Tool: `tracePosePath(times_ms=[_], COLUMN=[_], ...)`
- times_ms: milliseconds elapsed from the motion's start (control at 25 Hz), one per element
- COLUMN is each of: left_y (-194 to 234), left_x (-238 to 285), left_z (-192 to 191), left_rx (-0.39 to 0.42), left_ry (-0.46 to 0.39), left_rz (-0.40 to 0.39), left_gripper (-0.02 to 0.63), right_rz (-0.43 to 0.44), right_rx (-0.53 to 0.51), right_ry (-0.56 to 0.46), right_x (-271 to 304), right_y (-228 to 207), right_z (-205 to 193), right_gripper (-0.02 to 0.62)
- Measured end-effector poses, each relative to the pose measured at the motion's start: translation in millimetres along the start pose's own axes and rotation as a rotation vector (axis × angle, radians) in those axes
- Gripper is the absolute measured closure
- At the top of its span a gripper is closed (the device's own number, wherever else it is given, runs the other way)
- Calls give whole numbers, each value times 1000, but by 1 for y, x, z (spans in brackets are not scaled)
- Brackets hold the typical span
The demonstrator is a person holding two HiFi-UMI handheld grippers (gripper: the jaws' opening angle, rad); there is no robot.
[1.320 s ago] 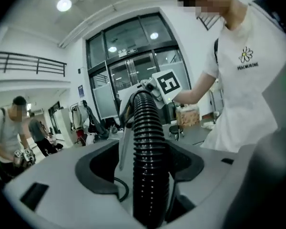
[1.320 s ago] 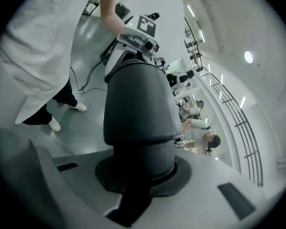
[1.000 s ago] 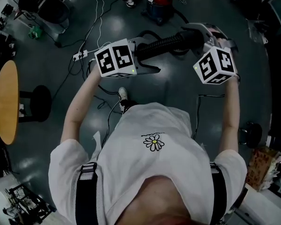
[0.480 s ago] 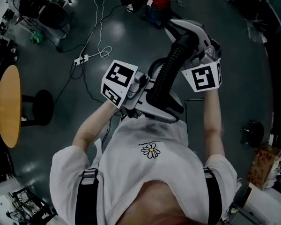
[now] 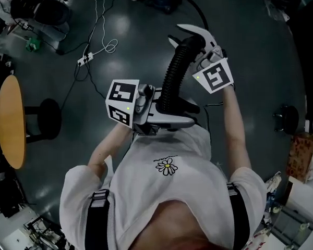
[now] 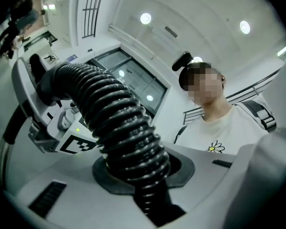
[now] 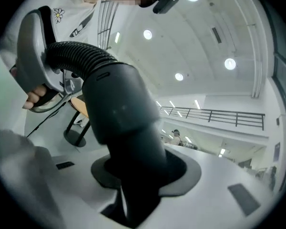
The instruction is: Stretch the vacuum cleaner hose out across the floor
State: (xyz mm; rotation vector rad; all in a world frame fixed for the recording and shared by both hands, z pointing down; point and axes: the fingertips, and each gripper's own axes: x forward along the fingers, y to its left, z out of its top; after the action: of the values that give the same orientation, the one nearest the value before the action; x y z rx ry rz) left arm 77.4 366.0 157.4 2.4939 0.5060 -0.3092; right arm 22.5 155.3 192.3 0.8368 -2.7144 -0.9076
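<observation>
At nine o'clock in the head view stood a round, tan wooden table point(image 5: 9, 120), with a round black stool point(image 5: 48, 116) beside it on the dark, glossy floor point(image 5: 261, 61). Near the centre, the left gripper point(image 5: 172, 112), white plastic with a black-and-white marker cube, pointed toward three o'clock and slightly upward. Its jaws had just been closing and were clamped on the black, ribbed hose point(image 5: 172, 79). The hose arched from there toward twelve o'clock, held up before the person's chest. At one o'clock the right gripper point(image 5: 196, 43) lay level. Its jaws had just been opening a little and pressed on the hose's smooth, dark cuff point(image 7: 119, 109). The print above the daisy on the white T-shirt point(image 5: 167, 191) was too small to read.
</observation>
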Motion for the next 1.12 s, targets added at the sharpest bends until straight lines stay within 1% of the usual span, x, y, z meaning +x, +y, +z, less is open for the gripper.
tracePosePath(times_ms=[40, 80, 120, 160, 200, 240, 280, 360, 480, 600, 720, 800, 880, 1000, 1120], left_y=[-15, -31, -46, -60, -71, -81, -90, -109, -141, -166, -187, -201, -218, -243, -262], left_x=[-5, -9, -13, -14, -16, -19, -23, -31, -32, -29, -26, -22, -16, -6, -1], left_z=[-5, -9, -15, -21, -28, -35, -40, -50, -68, -83, -103, -120, -137, -154, -170], left_rx=[-13, -31, -45, -51, -45, -32, -20, -10, 10, 41, 81, 99, 104, 95, 65], left_ry=[-40, -75, -99, -108, -107, -105, -106, -106, -89, -83, -33, 3, 28, 59, 69], left_rz=[6, 9, 12, 18, 30, 44, 55, 65, 81, 93, 121, 136, 149, 176, 208], left_gripper=[502, 502, 502, 502, 502, 502, 502, 502, 502, 502, 502, 502, 502, 502, 502], right_rz=[-9, -19, -29, -38, -43, -42, -31, 25, 136, 203, 291, 344, 350, 319, 319], right_rx=[64, 165, 286, 401, 493, 556, 594, 624, 679, 744, 776, 763, 761, 798, 797], right_ry=[8, 29, 66, 102, 124, 138, 152, 200, 271, 335, 405, 429, 442, 455, 491], right_x=[-7, -18, -31, -46, -60, -72, -81, -91, -94, -90, -81, -74, -64, -49, -57], right_y=[11, 22, 33, 45, 60, 77, 95, 136, 197, 245, 299, 335, 366, 398, 425], right_z=[0, -5, -13, -20, -24, -25, -24, -23, -26, -44, -63, -70, -80, -95, -94], right_gripper=[409, 314, 257, 256, 256, 256, 256, 256, 256, 256, 256, 256, 256, 258, 269])
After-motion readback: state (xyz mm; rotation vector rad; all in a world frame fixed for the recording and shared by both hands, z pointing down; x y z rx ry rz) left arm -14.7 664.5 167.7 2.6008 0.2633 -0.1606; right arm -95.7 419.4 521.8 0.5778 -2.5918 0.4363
